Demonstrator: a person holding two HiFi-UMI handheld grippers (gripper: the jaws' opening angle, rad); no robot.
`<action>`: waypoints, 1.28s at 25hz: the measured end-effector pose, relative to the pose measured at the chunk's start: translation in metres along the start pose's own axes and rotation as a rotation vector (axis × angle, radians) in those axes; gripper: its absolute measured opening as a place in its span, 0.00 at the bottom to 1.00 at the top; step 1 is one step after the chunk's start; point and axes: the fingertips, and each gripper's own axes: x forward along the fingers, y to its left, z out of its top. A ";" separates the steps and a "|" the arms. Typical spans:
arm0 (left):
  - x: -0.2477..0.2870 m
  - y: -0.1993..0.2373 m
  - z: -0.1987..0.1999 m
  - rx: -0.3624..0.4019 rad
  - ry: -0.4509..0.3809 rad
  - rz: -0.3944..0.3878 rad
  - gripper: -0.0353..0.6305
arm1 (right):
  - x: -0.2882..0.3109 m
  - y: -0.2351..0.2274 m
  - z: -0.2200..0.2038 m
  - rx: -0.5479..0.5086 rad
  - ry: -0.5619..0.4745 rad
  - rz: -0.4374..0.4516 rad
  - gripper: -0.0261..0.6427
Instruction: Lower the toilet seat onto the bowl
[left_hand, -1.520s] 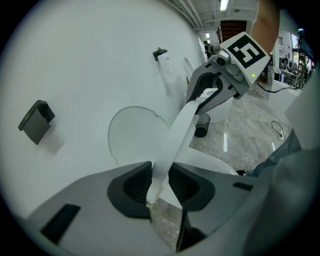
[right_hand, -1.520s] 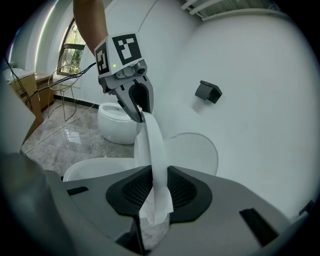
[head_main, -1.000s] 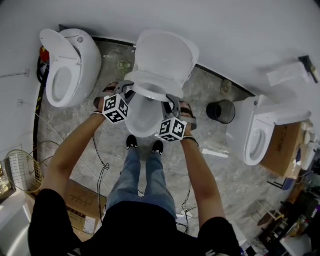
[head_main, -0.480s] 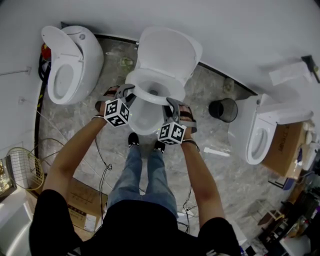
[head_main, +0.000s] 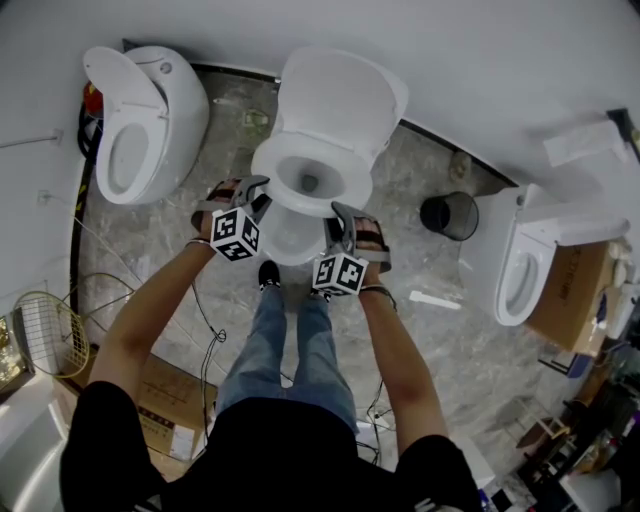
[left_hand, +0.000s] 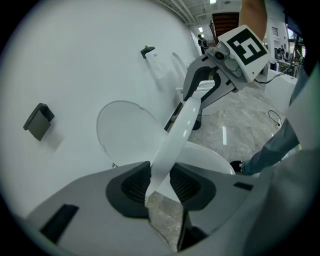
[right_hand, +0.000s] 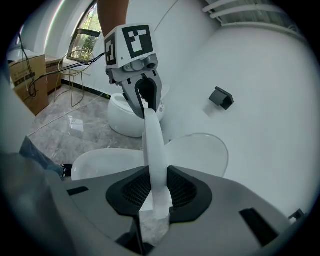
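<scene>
The toilet seat (head_main: 280, 165) hangs tilted, partway between the upright lid (head_main: 340, 100) and the toilet bowl (head_main: 290, 238) below, not yet resting on the rim. The left gripper (left_hand: 152, 186) and the right gripper (right_hand: 152, 192) each take one side of the ring, fingers (right_hand: 185, 190) nearly closed and clamped on its thin edge. This probably lets the seat descend level instead of dropping. Another toilet (head_main: 140, 130) stands nearby.

black bin (head_main: 446, 216) nr wall, cardboard box (head_main: 568, 298) rt, wire rack (head_main: 45, 335) lt
</scene>
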 end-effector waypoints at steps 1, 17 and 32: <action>0.000 -0.002 -0.001 -0.002 0.001 0.002 0.24 | -0.001 0.001 0.000 -0.002 0.004 -0.001 0.19; -0.003 -0.034 -0.021 0.010 0.024 -0.014 0.26 | -0.006 0.040 -0.006 -0.054 0.015 0.016 0.20; -0.003 -0.061 -0.039 0.012 0.053 -0.014 0.28 | -0.010 0.074 -0.011 -0.092 0.026 0.040 0.22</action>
